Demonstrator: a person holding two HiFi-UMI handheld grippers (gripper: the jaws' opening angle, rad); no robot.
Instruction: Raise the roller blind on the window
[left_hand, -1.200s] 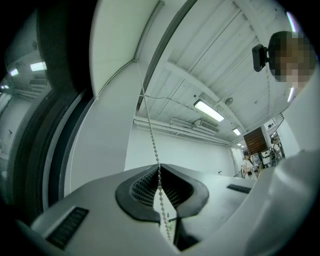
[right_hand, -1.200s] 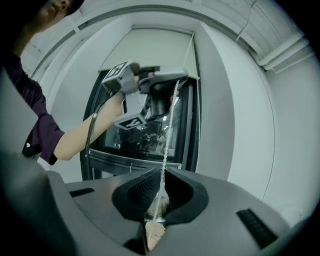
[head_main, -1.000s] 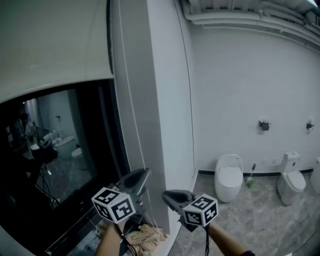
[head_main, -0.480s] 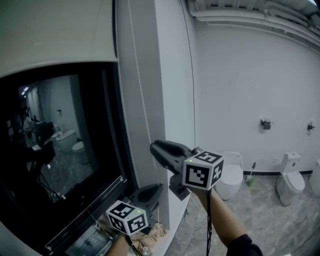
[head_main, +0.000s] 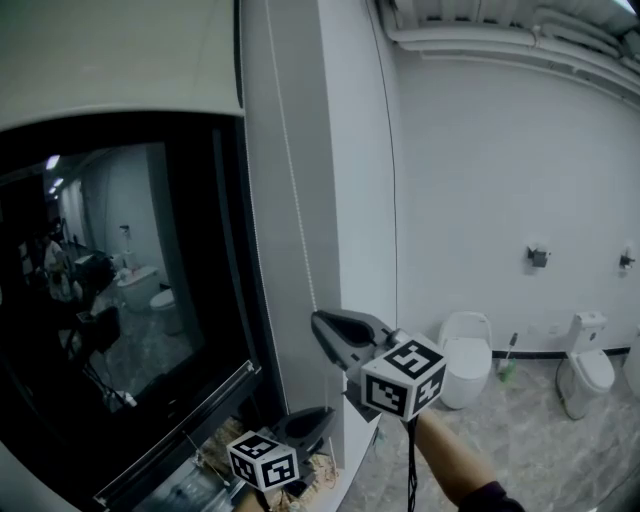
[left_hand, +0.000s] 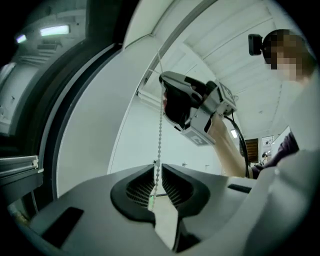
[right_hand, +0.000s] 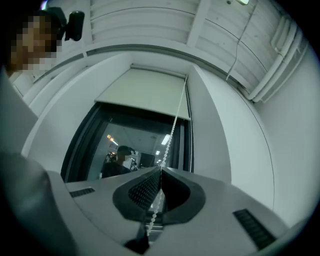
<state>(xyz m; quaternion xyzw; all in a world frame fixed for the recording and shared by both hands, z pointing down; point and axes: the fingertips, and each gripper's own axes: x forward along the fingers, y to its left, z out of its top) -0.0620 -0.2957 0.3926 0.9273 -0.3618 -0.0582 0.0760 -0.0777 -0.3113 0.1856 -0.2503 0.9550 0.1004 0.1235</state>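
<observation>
The cream roller blind hangs over the top of the dark window. Its white bead chain runs down along the window's right side. My right gripper is shut on the chain, jaw tips pinched together. It also shows from below in the left gripper view, as the right gripper. Lower down, my left gripper is open by a narrow gap, and the chain passes between its jaws.
A white wall pillar stands right of the window. Crumpled cloth lies on the sill by the left gripper. Two toilets and a brush stand by the far wall. Pipes run under the ceiling.
My right gripper rose from beside the left one and closed on the chain higher up. The left gripper moved down along the chain. The blind's bottom edge sits higher than before.
</observation>
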